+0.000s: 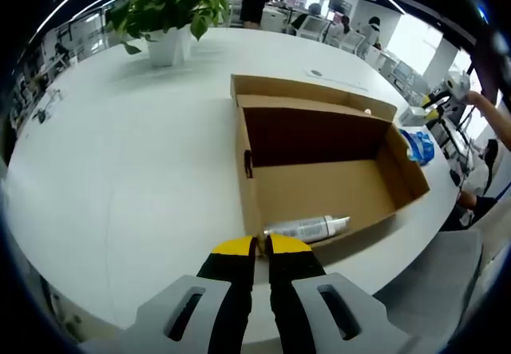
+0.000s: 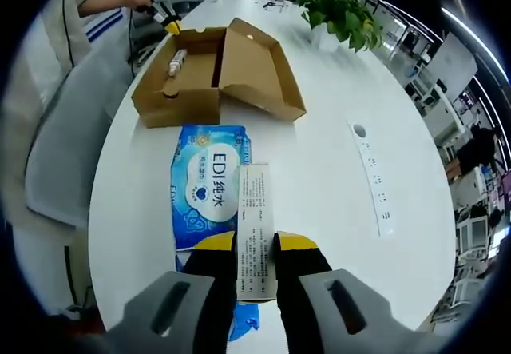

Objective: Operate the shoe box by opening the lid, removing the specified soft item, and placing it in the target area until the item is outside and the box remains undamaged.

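The brown shoe box [image 1: 319, 186] lies open on the white table, its lid [image 1: 311, 94] folded back. A silver-white tube [image 1: 307, 228] lies inside against the near wall. My left gripper [image 1: 261, 246] is shut and holds nothing, just short of that wall. In the right gripper view a soft blue wipes pack [image 2: 207, 182] lies flat on the table outside the box [image 2: 180, 78]. My right gripper [image 2: 257, 250] is shut on the pack's white label flap [image 2: 255, 210]. The same pack [image 1: 417, 146] shows blue beyond the box's right end. The left gripper [image 2: 166, 2] hovers at the box's far end.
A potted plant [image 1: 172, 14] [image 2: 343, 10] stands at the far side of the table. A white socket strip [image 2: 374, 178] is set in the tabletop right of the pack. A person [image 2: 72, 10] and a grey chair [image 2: 68, 154] are beside the table edge.
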Motion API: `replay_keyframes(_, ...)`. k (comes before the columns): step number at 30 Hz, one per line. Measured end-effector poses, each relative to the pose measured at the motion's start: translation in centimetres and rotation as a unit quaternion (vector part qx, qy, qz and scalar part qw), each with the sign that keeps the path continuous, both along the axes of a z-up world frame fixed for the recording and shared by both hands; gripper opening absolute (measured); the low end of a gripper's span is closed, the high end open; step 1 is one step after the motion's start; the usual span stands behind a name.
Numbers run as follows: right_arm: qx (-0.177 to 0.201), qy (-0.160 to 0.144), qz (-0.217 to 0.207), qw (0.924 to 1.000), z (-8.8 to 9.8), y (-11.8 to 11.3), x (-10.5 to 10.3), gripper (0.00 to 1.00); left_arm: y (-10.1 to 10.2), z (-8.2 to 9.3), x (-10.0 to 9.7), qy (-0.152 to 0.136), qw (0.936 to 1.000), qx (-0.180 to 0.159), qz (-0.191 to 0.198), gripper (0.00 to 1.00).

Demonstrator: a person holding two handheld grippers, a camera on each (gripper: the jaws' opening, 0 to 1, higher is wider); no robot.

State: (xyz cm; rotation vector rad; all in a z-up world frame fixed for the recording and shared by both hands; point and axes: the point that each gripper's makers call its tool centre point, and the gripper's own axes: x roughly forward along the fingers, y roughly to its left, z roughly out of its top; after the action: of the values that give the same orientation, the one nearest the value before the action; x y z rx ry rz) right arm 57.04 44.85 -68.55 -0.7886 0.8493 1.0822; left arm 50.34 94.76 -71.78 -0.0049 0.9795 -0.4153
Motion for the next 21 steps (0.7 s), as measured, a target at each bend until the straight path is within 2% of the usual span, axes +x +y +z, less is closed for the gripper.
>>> replay_keyframes(21, -0.035, 0.018, -0.008, 0.9992, -3.8, -4.1, 0.9, 0.15, -0.1, -0.2, 0.0, 0.009, 0.9999, 0.008, -0.005, 0.03)
